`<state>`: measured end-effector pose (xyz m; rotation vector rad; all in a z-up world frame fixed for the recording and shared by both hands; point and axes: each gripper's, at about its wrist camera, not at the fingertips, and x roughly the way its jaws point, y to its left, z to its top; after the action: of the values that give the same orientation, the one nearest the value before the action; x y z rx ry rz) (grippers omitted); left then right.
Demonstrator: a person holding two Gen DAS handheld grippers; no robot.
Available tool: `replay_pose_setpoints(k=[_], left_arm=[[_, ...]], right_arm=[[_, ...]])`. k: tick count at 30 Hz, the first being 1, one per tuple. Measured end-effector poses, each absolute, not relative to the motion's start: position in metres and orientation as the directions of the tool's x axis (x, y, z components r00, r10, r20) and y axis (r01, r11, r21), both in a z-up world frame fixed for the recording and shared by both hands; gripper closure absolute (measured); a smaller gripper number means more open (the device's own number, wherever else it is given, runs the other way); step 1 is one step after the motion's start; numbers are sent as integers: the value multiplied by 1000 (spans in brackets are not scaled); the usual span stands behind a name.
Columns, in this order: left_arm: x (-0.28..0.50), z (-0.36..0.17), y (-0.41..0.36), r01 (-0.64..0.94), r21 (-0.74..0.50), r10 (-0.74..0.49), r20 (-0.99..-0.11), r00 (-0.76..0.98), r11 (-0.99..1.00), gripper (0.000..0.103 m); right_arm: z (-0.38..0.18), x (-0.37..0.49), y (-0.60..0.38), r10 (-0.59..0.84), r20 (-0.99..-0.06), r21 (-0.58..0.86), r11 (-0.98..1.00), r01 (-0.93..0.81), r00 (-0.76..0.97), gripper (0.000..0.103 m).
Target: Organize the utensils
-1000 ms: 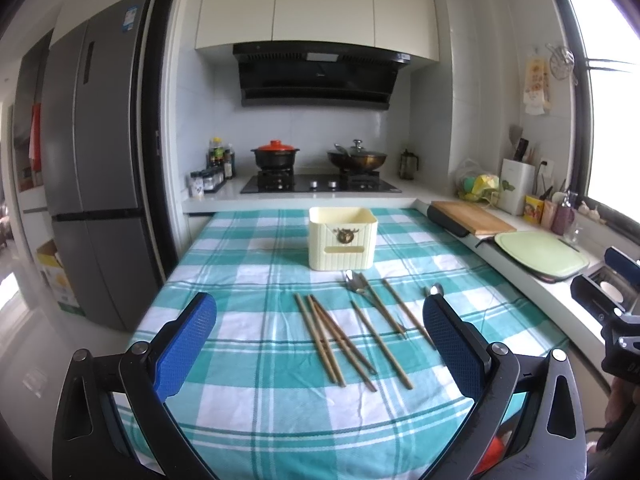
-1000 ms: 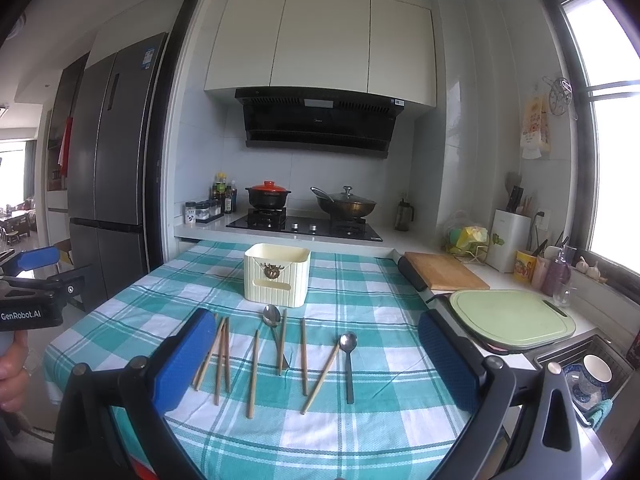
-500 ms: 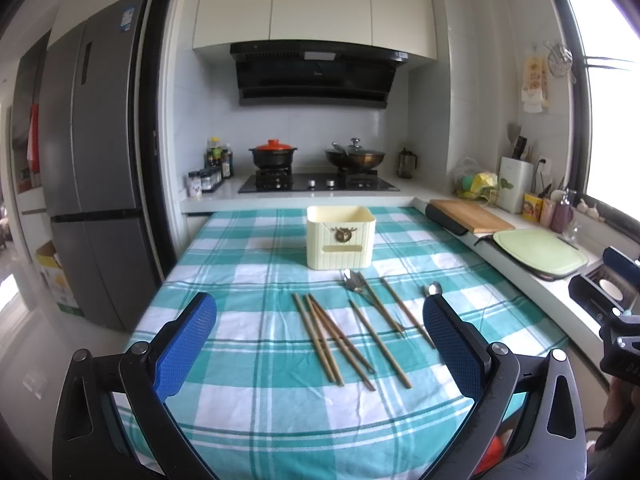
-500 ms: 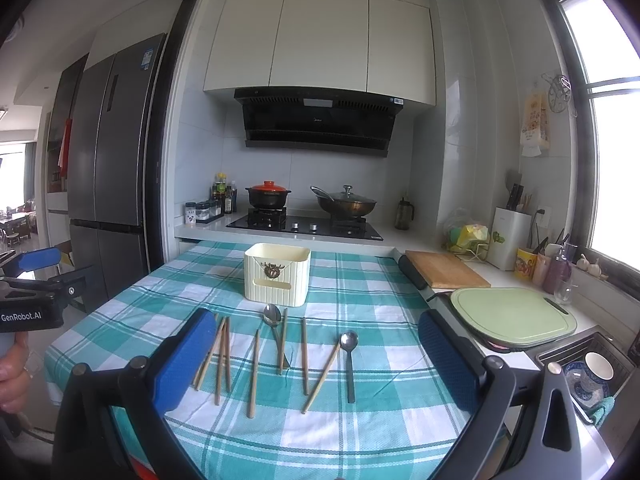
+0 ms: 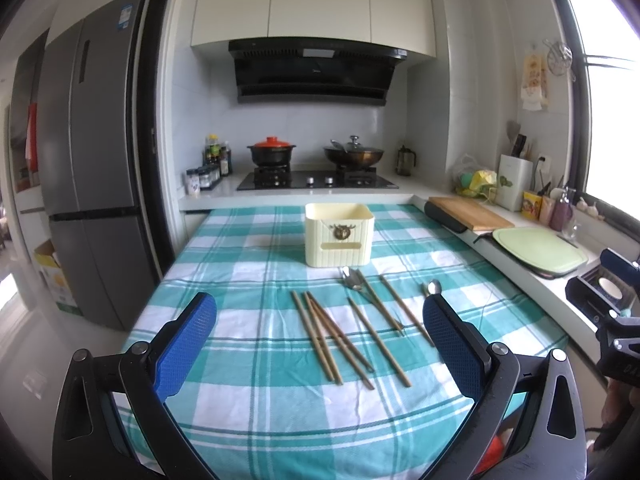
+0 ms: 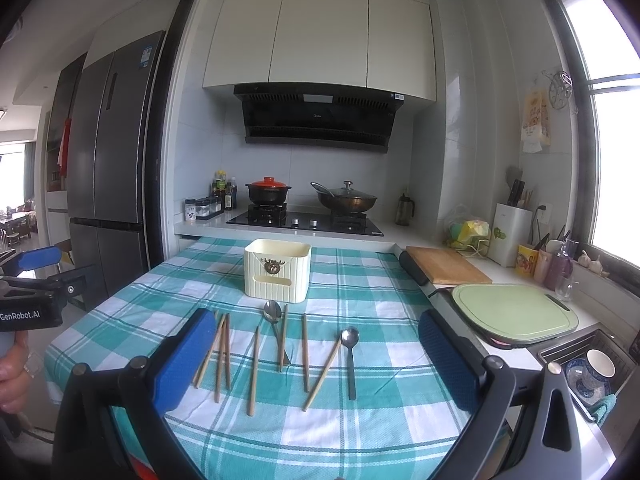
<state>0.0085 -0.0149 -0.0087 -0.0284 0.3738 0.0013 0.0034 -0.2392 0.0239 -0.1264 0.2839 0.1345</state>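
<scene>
Several wooden chopsticks (image 5: pixel 334 338) (image 6: pixel 254 364) and two metal spoons (image 6: pixel 350 350) lie loose on a teal checked tablecloth (image 5: pixel 248 404) (image 6: pixel 360 436). One spoon (image 5: pixel 352 280) (image 6: pixel 273 314) lies just in front of a cream utensil holder (image 5: pixel 339 234) (image 6: pixel 278 276), which stands upright behind them. My left gripper (image 5: pixel 320 344) is open and empty, held above the table's near edge. My right gripper (image 6: pixel 316 358) is open and empty, also short of the utensils. Each gripper shows at the edge of the other's view.
A wooden board (image 6: pixel 448 270) and a green board (image 6: pixel 516 312) lie on the counter to the right, by a sink with dishes (image 6: pixel 588 368). A hob with two pots (image 5: pixel 316 178) is behind the table. A fridge (image 5: pixel 92 160) stands left.
Both views have shifted only slightly; the utensils and holder have not moved, and both grippers stay open.
</scene>
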Motion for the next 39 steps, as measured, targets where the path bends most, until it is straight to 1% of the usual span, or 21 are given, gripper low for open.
replay_pose_setpoints(k=[12, 22, 32, 39], left_arm=[[13, -10, -13, 2, -32, -14, -376, 926, 999, 0], [22, -11, -10, 5, -36, -19, -393, 919, 999, 0], [36, -20, -11, 7, -32, -20, -431, 902, 999, 0], [55, -32, -8, 17, -54, -41, -494, 868, 998, 0]], right_arm=[[22, 5, -240, 113, -292, -105, 983, -150, 950, 0], [16, 15, -240, 109, -320, -105, 983, -149, 941, 0], [5, 27, -238, 107, -362, -100, 983, -152, 926, 0], [-3, 39, -244, 91, -388, -80, 988, -132, 917, 0]])
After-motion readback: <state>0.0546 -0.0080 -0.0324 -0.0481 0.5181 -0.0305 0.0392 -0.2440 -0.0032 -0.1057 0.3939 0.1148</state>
